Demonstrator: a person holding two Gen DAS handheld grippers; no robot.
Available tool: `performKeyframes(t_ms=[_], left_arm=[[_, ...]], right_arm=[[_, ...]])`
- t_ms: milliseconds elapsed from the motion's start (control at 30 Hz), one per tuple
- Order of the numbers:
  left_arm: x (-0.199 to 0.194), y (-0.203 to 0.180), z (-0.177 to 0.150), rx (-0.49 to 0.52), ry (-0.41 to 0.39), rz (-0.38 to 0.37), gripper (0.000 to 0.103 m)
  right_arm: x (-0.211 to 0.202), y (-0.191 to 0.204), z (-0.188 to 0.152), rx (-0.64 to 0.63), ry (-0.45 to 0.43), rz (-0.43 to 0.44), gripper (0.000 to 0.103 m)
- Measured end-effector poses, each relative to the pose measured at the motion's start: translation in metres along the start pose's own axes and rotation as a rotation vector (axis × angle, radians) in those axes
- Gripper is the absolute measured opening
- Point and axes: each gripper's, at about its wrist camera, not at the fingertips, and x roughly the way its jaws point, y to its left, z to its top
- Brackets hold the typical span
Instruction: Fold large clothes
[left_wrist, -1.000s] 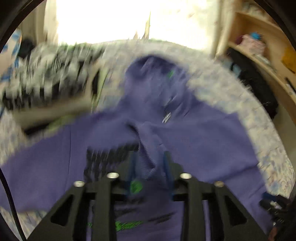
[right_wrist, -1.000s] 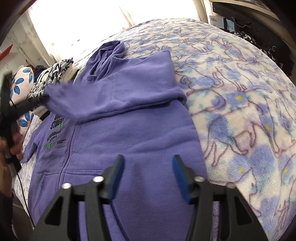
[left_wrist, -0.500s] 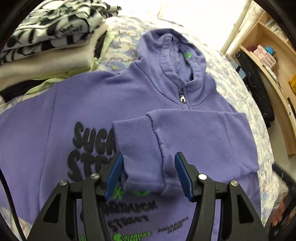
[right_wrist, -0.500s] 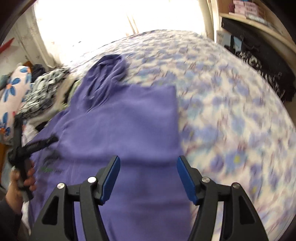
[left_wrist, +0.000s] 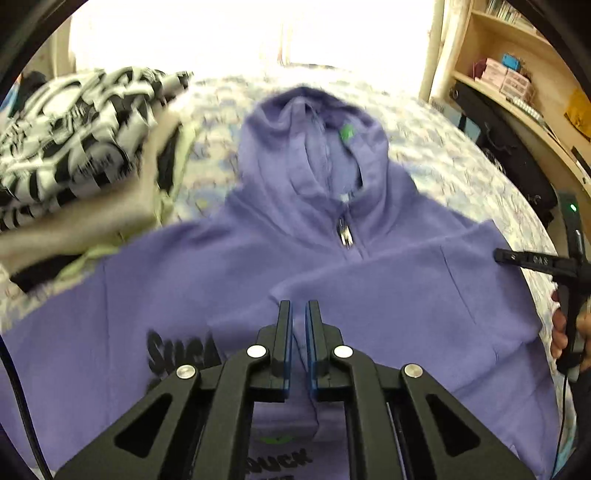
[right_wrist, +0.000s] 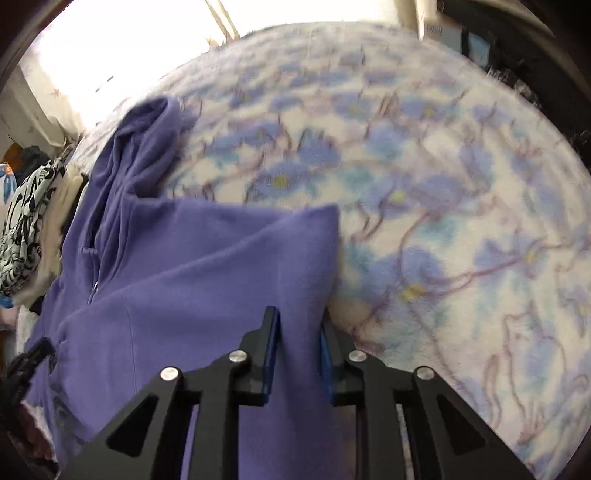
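Now the purple hoodie is lying flat on the floral blanket; the left gripper is pinching its folded sleeve, while the right gripper is closing on its outer edge.

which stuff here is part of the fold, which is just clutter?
In the job:
purple hoodie
left tool, shut on its sleeve
right tool, closing on its folded edge

Lying about:
pile of folded clothes
flowered blanket
shelves
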Motion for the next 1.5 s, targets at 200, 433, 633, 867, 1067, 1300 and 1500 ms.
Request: performKeyframes(t_ms=[200, 433, 633, 867, 1067, 1300, 1500], left_arm=[[0.028, 0.024, -0.008, -0.079, 0.102, 0.032, 0.005], [-0.004, 0.020, -0.025, -0.102, 0.031, -0.022, 0.025], [-0.014, -0.011, -0.039, -0.129, 0.097, -0.158, 0.026], [0.004, -0.047, -0.059, -0.101, 0.106, -0.080, 0.040], [0.006, -0.040, -0.064, -0.084, 0.112, -0.106, 0.040], [0.005, -0.038, -0.063, -0.096, 0.115, -0.111, 0.040], [-0.007, -0.048, -0.067, -0.062, 0.093, -0.065, 0.044]], right_arm=[[0.008, -0.003, -0.008, 0.013, 0.016, -0.047, 0.020], [-0.050, 0.016, -0.031, -0.001, -0.119, 0.005, 0.026], [-0.063, 0.066, -0.073, -0.166, -0.025, 0.106, 0.038], [-0.042, 0.095, -0.107, -0.268, 0.019, 0.041, 0.038], [-0.042, 0.032, -0.104, -0.173, -0.009, -0.101, 0.027], [-0.051, 0.014, -0.106, -0.124, -0.011, -0.112, 0.012], [-0.058, 0.024, -0.113, -0.096, -0.005, -0.108, 0.024]])
